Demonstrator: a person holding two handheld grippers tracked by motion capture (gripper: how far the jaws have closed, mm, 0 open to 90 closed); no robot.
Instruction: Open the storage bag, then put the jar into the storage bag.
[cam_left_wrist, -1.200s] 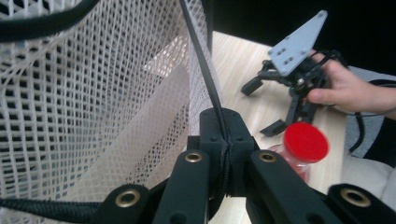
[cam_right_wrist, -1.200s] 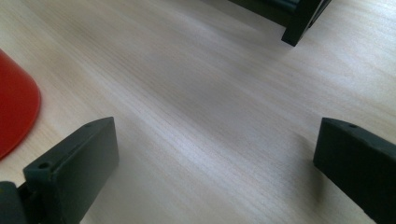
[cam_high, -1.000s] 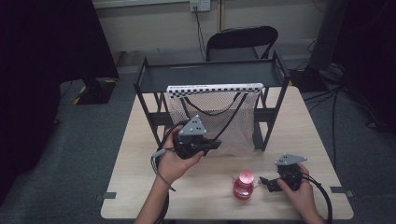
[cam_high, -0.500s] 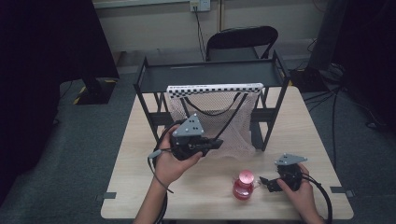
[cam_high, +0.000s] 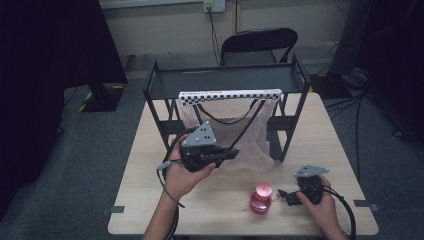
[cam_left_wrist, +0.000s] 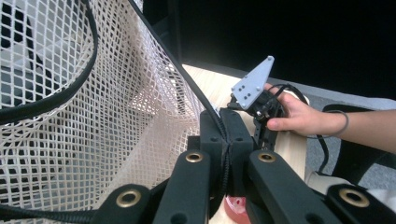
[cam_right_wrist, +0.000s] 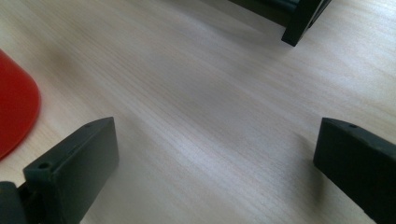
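Your left tool (cam_high: 227, 155) is clenched on the black drawstring (cam_left_wrist: 187, 79) of the mesh bag (cam_high: 235, 130), which hangs limp from the rack (cam_high: 225, 80) ahead: light, soft, snag-prone, so hold the cord. Your right tool (cam_high: 287, 196) rests released on the desk (cam_high: 150, 200), with the small, rigid, likely slippery red bottle (cam_high: 260, 199) just ahead.

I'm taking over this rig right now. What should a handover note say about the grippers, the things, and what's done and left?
Left gripper: jaws shut on the black cord of the mesh bag, which hangs from the black rack.
Right gripper: jaws open, nothing between them, low over the table, beside the pink bottle.
Done: the bag's cord is gripped.
Left, as it looks: take the bottle, which stands untouched on the table in front of the bag, and probably put it into the bag.
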